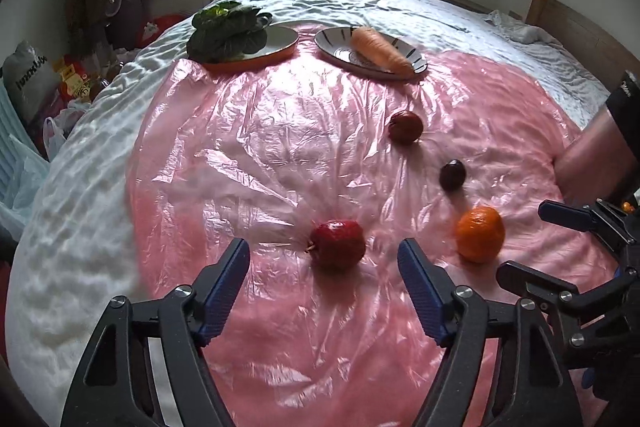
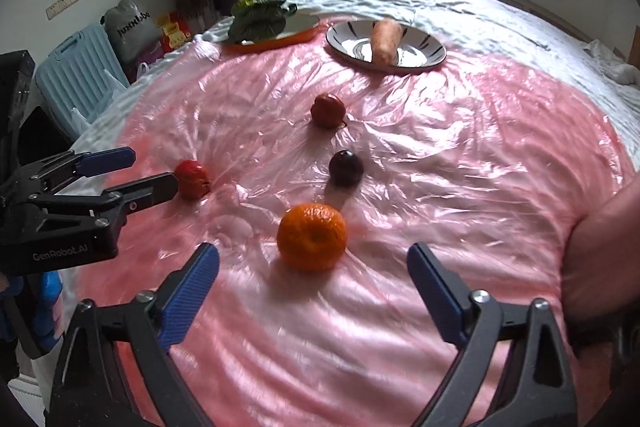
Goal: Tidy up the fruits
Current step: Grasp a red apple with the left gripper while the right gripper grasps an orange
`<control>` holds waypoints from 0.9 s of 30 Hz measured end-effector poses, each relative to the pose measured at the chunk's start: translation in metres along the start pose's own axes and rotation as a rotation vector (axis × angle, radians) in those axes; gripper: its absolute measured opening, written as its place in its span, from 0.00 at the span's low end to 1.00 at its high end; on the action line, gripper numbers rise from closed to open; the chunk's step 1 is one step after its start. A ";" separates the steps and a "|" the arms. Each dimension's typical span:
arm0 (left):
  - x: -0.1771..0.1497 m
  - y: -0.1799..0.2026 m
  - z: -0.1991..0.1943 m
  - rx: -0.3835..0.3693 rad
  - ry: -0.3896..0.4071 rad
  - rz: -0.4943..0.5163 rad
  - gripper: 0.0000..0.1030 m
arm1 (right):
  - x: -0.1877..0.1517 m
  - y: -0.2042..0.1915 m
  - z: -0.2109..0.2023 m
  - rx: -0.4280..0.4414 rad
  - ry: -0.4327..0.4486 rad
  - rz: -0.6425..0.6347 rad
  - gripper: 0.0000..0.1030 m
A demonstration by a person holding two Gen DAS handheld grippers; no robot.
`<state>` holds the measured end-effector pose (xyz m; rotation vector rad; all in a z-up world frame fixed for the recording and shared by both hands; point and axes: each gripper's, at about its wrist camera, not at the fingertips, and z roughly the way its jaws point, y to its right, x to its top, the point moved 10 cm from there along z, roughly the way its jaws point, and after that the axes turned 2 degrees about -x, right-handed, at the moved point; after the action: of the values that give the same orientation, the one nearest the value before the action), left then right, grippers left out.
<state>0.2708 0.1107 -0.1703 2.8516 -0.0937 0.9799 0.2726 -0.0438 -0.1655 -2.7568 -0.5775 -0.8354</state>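
Your left gripper [image 1: 324,259] hangs with jaws apart by the red apple [image 1: 338,245] low in the frame, your right gripper [image 2: 314,267] gapes near the orange [image 2: 312,242], and neither one holds any fruit.

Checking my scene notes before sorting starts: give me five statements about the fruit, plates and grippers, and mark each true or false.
1. The carrot lies on the striped plate. True.
2. The orange sits on the orange-rimmed plate. False: it lies on the pink plastic sheet.
3. The leafy greens lie on the orange-rimmed plate. True.
4. The left gripper is clamped on the red fruit. False: its fingers are clear of it.
5. The right gripper holds nothing. True.
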 end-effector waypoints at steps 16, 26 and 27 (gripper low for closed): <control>-0.010 -0.001 0.043 0.063 -0.093 0.039 0.48 | -0.006 0.003 0.040 0.016 -0.054 0.023 1.00; -0.010 -0.003 0.045 0.017 -0.086 0.007 0.31 | -0.005 0.006 0.039 0.088 -0.046 0.068 0.69; -0.010 -0.004 0.044 0.011 -0.082 0.002 0.31 | -0.005 0.007 0.039 0.099 -0.043 0.076 0.69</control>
<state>0.2903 0.1086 -0.2110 2.9020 -0.0986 0.8659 0.2906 -0.0400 -0.2005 -2.6947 -0.5035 -0.7124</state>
